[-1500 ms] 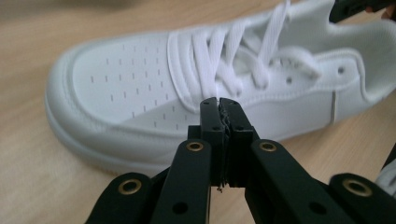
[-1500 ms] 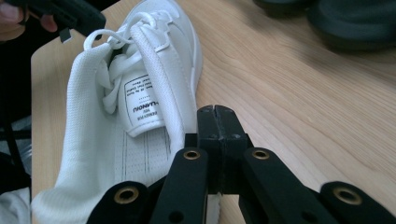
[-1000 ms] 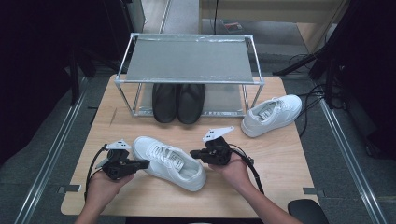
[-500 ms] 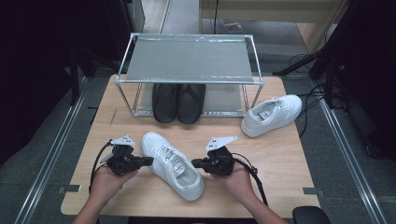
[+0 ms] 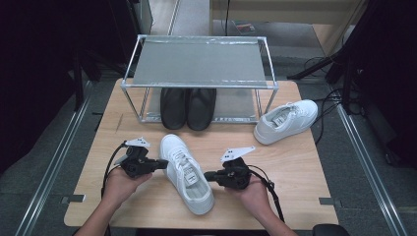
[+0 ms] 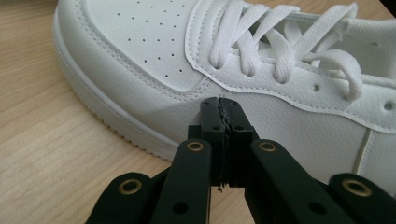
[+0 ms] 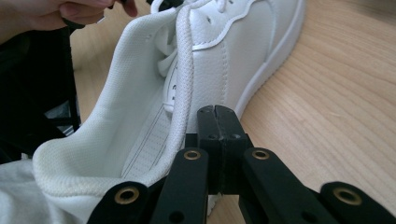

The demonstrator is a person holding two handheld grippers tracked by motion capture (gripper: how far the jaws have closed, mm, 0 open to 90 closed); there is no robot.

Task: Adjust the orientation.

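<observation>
Item one, the light wooden table (image 5: 305, 162), bearing all else. Item two, the silver metal-framed shoe rack with a grey shelf (image 5: 199, 61), standing at the far edge; under it sits one pair of black leather shoes (image 5: 188, 108), side by side, toes toward me, while its top shelf is bare. Item three, a white leather lace-up sneaker (image 5: 286, 120) lying just right of the rack, on the table, not yet shelved. Item four, its mate, the white perforated-toe sneaker (image 5: 186, 169), lying near my edge between my two tools, toe pointing toward the rack. Item five, my left gripper (image 5: 158, 164), jaws fully together with nothing between them, tips pressed to the sneaker's side near the toe. Item six, my right gripper (image 5: 210, 175), jaws likewise closed and empty, tips against the heel collar. Judged progress: early; both white sneakers remain to be racked.
</observation>
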